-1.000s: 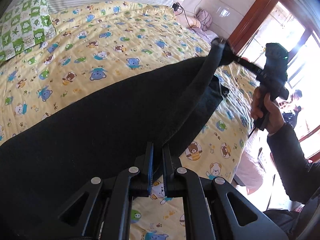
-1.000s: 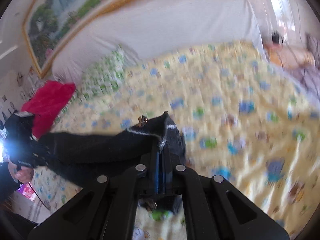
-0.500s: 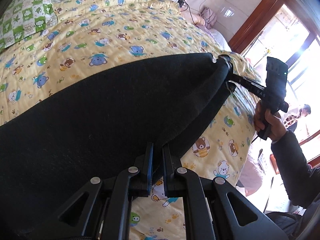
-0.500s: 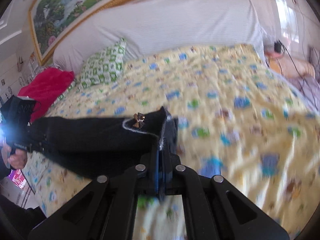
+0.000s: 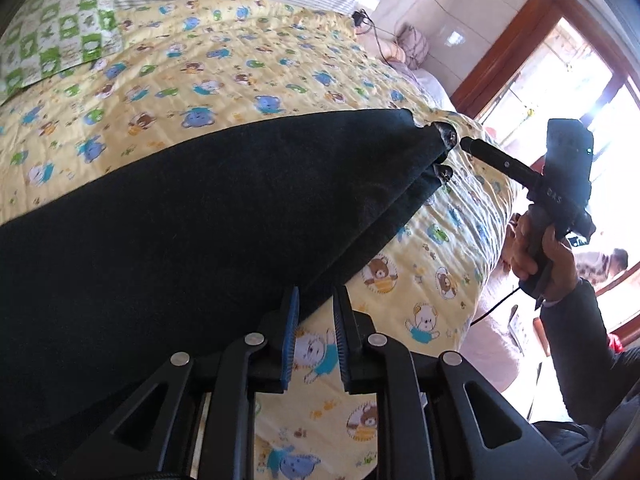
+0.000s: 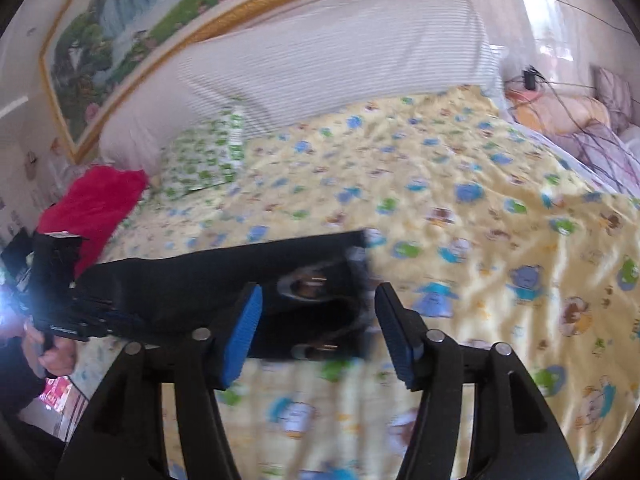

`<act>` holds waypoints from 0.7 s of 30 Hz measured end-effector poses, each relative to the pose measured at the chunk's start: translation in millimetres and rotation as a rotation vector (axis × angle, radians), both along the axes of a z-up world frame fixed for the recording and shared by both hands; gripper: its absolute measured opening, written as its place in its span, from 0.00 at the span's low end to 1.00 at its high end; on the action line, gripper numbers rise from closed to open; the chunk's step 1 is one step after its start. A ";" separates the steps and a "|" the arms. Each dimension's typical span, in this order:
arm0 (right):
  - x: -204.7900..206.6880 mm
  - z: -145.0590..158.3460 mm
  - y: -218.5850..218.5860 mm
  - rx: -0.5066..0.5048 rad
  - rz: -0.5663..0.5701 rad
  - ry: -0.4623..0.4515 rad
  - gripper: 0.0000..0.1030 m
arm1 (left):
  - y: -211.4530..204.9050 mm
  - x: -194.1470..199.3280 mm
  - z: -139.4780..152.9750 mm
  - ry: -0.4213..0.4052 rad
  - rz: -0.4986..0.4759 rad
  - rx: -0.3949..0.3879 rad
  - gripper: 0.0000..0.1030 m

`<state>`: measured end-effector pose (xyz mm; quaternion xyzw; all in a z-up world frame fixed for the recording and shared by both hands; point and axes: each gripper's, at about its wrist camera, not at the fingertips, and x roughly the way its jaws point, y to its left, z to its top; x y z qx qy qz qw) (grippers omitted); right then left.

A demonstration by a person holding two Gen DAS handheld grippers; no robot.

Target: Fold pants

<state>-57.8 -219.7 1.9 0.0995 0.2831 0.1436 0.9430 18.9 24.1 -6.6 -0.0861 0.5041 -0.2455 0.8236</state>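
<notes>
The black pants [image 5: 192, 216] lie folded lengthwise on the yellow bear-print bedspread [image 5: 240, 60]. My left gripper [image 5: 314, 304] is partly open, its blue pads at the pants' near edge with bedspread showing between them. My right gripper [image 6: 318, 300] is open and empty, just short of the pants' waistband [image 6: 320, 280], where a small metal ornament shows. In the left wrist view the right gripper [image 5: 464, 144] sits just off the far corner of the pants. In the right wrist view the left gripper [image 6: 60, 280] is at the pants' far end.
A green-and-white checked pillow [image 5: 56, 36] and a striped white headboard cushion [image 6: 320, 72] lie at the head of the bed. A red cloth [image 6: 92, 208] sits at the bed's left side. Clothes and cables [image 6: 580, 112] lie by the wall. A wooden-framed window [image 5: 560, 80] is beyond the bed.
The pants were lowered flat onto the bed. Both grippers opened and let go of the fabric; the right one opened wide.
</notes>
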 end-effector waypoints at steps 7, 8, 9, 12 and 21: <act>11.5 1.4 52.8 -0.009 0.119 0.014 0.60 | 40.8 -22.8 -1.2 0.008 0.132 -0.040 0.17; 13.9 1.1 60.2 -0.007 0.133 0.018 0.61 | 49.3 -26.5 -1.8 0.010 0.159 -0.050 0.17; 15.7 0.8 65.7 -0.006 0.144 0.020 0.61 | 57.4 -30.4 -2.0 0.012 0.184 -0.058 0.17; 21.4 -0.3 88.6 -0.006 0.191 0.028 0.62 | 88.8 -43.4 -3.2 0.015 0.286 -0.084 0.22; 30.4 -3.8 159.3 -0.011 0.347 0.045 0.63 | 171.5 -88.9 -1.1 0.005 0.528 -0.143 0.29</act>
